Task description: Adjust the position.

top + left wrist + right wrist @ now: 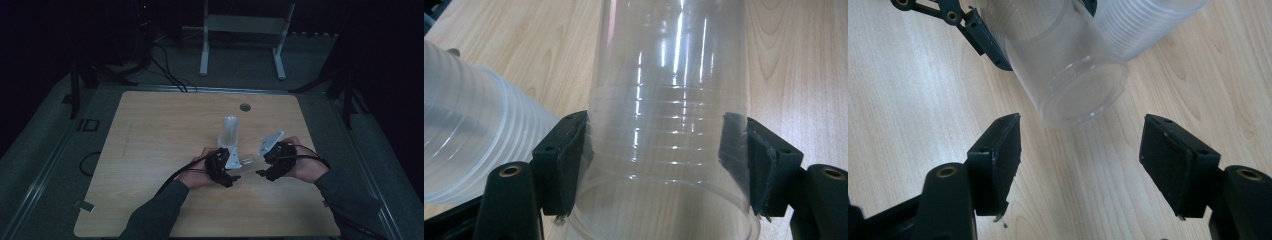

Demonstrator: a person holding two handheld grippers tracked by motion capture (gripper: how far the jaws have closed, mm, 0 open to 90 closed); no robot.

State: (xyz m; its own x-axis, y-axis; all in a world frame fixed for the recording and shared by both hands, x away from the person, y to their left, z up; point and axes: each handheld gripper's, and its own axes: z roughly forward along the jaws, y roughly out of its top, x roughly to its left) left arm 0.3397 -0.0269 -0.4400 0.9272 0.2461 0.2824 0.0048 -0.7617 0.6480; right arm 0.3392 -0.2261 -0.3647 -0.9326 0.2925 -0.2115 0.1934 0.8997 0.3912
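Holding cup [669, 125] in left gripper [664, 165], pads pinching its wall near the rim. Lying level over the table [150, 150], long axis pointing base-first at right gripper [1080, 160], just ahead of its jaws. Standing spread, touching nothing. Resting beside: cup stack [469, 135].

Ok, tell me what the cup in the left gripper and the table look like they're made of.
Cup: looks like thin clear plastic, glossy; the wood shows through it, with bright streaks and ribbed rings on its wall. Table: pale wood-grain top, matte; could be laminate rather than solid wood.
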